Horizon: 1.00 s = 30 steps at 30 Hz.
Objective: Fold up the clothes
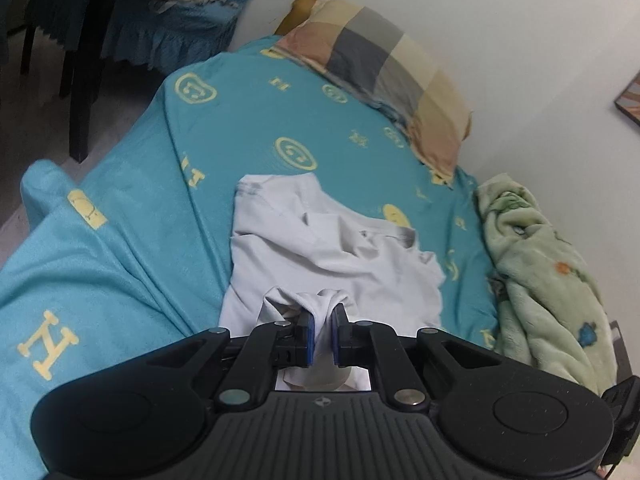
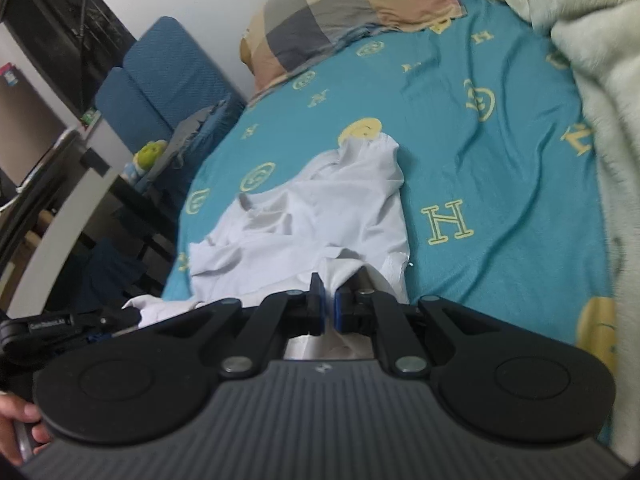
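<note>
From the left wrist view, the left tool (image 1: 323,316) has its blue pads pinched narrow on a bunched fold of the white shirt (image 1: 332,256), gripped at the garment's near edge. The shirt lies crumpled on the teal bed sheet (image 1: 240,120), its long axis running away from the tool toward the checked pillow (image 1: 384,68) at the head of the bed, with the grey-trimmed neckline at the far end. A pale green fleece blanket (image 1: 548,280) is heaped along the wall side, apart from the shirt. From the right wrist view, the right tool (image 2: 328,304) is likewise clamped narrow on the shirt's (image 2: 320,220) near hem, white cloth pressed between its pads. Here the garment stretches away up the bed sheet (image 2: 500,160), its far tip pointing toward the pillow (image 2: 348,8), touching a yellow smiley print. The left tool (image 2: 120,314) shows low at the left edge, at the shirt's other near corner. The fleece blanket (image 2: 600,80) fills the right side. A person's hand (image 2: 20,420) shows at the lower left corner.
</note>
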Motion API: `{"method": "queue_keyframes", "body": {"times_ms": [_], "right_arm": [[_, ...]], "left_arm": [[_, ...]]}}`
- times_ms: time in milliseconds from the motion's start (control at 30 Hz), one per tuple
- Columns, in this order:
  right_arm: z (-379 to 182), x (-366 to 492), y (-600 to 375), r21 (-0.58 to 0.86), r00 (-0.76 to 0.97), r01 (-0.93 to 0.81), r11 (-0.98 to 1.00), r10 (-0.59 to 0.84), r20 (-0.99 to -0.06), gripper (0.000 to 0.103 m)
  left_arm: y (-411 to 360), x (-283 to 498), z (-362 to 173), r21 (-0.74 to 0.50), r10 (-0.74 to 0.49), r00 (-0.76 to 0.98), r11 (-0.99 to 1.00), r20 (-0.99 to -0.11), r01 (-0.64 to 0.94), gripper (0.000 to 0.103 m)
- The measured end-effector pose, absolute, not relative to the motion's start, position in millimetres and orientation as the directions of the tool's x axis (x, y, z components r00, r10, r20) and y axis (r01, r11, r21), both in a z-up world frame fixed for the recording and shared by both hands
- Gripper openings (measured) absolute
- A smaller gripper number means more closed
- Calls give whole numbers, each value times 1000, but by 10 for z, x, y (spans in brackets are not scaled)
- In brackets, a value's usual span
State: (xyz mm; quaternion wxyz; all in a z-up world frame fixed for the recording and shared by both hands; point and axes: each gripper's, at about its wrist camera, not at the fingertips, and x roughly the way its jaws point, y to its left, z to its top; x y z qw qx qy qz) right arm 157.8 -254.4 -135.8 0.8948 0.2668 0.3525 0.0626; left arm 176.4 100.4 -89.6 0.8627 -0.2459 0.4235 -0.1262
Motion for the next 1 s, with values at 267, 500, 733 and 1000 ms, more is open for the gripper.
{"method": "queue_keyframes", "body": {"times_ms": [267,500,733,1000], "right_arm": [[-1606,1781,-2520,489,703,78,869,300,-645,10],[-1465,1628,-2577,561,730,81,824,334,-596,70],[-1242,1177,-2614,626,767,117,771,331,-550,79],[-1271,477,-2524,746,692,282,603,411,-594,80]], "left_arm": [[986,1951,-1206,-515,-411,562,857,-718,-31,13],[992,1772,-1006,-525,-429,573,851,-698,-3,45],[1051,1258,-697,-585,-465,596,811,-654,-9,77],[916,511,-843,-737,-602,480,659,-638,-152,94]]}}
